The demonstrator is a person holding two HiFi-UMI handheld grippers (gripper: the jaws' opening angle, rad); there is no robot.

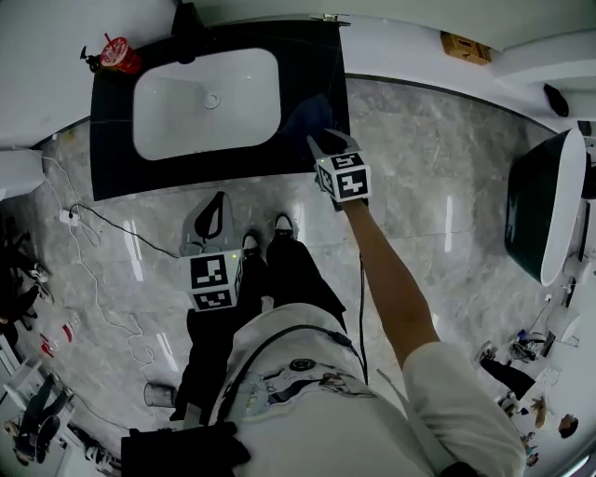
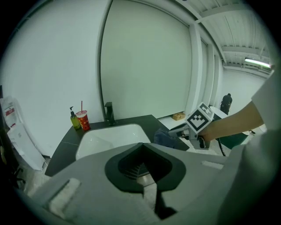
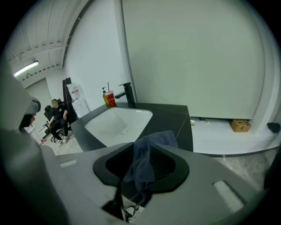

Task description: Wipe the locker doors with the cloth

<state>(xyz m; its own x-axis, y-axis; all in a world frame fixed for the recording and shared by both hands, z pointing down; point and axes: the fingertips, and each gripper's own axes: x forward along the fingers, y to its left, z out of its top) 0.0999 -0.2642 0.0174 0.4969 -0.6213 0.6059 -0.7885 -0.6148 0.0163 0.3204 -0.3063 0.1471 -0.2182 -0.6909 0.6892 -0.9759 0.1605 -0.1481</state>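
A dark blue cloth (image 3: 147, 154) hangs between the jaws of my right gripper (image 3: 139, 178), which is shut on it. In the head view that gripper (image 1: 321, 149) is stretched forward over the right end of a black countertop (image 1: 112, 158), with the cloth (image 1: 307, 119) draped on the counter's surface. The left gripper view shows the same cloth (image 2: 164, 138) bunched at the counter's right edge. My left gripper (image 1: 216, 216) hangs low by the person's legs, its jaws (image 2: 142, 173) shut with nothing in them. A tall pale panel (image 2: 145, 66) rises behind the counter.
A white sink (image 1: 205, 101) with a black faucet (image 1: 189, 23) is set in the counter. A red cup (image 1: 119, 56) and a soap bottle (image 2: 75, 119) stand at its far left. Cables (image 1: 93, 242) trail over the marble floor; a dark bathtub (image 1: 545, 205) and a cardboard box (image 1: 465, 47) are to the right.
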